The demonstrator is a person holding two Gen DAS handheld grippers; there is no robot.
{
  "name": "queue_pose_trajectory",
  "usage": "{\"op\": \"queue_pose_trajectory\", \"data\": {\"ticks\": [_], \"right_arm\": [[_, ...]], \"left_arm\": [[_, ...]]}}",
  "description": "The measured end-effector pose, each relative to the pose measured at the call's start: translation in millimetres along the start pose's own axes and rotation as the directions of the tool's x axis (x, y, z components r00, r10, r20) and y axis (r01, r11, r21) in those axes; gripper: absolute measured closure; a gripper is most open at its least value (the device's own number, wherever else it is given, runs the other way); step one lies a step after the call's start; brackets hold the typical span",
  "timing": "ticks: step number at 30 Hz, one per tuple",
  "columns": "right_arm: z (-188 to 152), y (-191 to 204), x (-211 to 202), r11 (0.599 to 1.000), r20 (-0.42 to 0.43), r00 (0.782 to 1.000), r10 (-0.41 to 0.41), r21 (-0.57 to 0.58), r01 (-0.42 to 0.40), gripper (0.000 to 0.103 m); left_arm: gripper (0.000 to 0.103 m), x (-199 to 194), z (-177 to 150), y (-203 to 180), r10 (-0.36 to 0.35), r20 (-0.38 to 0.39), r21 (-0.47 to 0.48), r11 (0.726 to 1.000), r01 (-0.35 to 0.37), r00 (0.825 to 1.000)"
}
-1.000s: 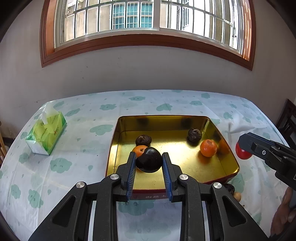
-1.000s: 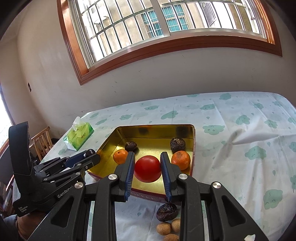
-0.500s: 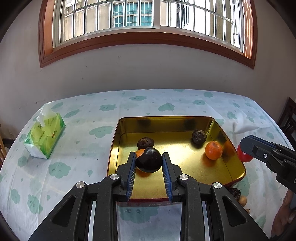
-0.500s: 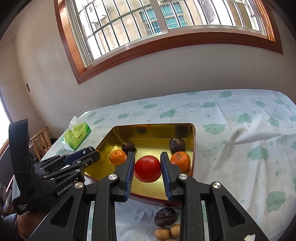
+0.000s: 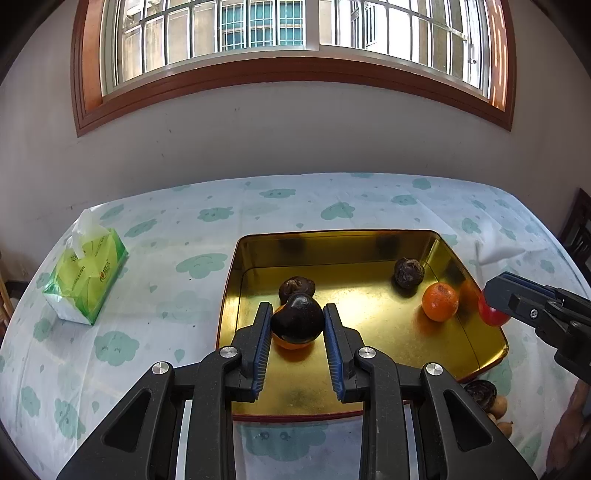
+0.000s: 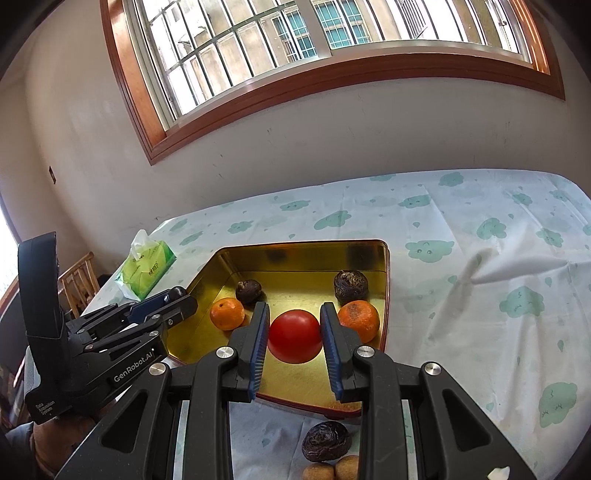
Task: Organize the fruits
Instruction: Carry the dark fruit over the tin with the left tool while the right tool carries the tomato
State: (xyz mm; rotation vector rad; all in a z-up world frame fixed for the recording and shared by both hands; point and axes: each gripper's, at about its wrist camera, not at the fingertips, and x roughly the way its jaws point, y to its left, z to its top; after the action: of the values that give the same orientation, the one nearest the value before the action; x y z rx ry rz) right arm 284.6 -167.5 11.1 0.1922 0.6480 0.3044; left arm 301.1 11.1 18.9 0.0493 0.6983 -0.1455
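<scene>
A: Where is the fruit relative to the tin (image 5: 229, 291)?

B: Four pieces lie inside it. An orange (image 5: 440, 301) sits near its right wall, with a wrinkled dark fruit (image 5: 408, 272) just behind it. Near the left wall a second orange (image 6: 227, 313) lies beside another wrinkled dark fruit (image 6: 248, 291).

A: And what is being carried?

B: The left gripper (image 5: 297, 325) has its blue pads pinching a smooth dark fruit (image 5: 297, 322), held above the tin's left half, over that second orange. The right gripper (image 6: 294, 334) pinches a red tomato (image 6: 294, 336) between its pads, at the tin's near right edge; in its own view the tomato shows against the tin's floor, just left of the first orange.

A: Anything outside the tin?

B: Yes. On the cloth (image 6: 480, 280) just in front of the tin's near right corner lies one more wrinkled dark fruit (image 6: 325, 441), with two small tan fruits (image 6: 334, 470) touching each other just in front of that.

A: What else is near?

B: A green tissue pack (image 5: 86, 275) lies well to the tin's left. A window (image 5: 295, 33) is in the wall behind the table, and a wooden chair (image 6: 79, 282) stands beyond the table's left end.
</scene>
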Motion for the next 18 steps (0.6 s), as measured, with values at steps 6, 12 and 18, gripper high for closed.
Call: {"op": "queue_pose_trajectory", "data": {"ticks": [6,12,18], "right_arm": [[0,-3,5,1.0,-0.008,1.0,-0.002,0.008,0.002,0.077],[0,-5,11,1.0,-0.016,1.0,-0.001,0.019,0.001,0.077],[-1,-5,16,1.0,-0.023,1.0,0.003,0.023,-0.002,0.077]], "left_arm": [[0.075,7,1,1,0.003,-0.005,0.003,1.0,-0.003,1.0],[0.075,14,1,2,0.004,-0.011,0.008,1.0,-0.004,1.0],[0.075,21,-1,4,0.005,-0.019,0.008,1.0,-0.005,1.0]]}}
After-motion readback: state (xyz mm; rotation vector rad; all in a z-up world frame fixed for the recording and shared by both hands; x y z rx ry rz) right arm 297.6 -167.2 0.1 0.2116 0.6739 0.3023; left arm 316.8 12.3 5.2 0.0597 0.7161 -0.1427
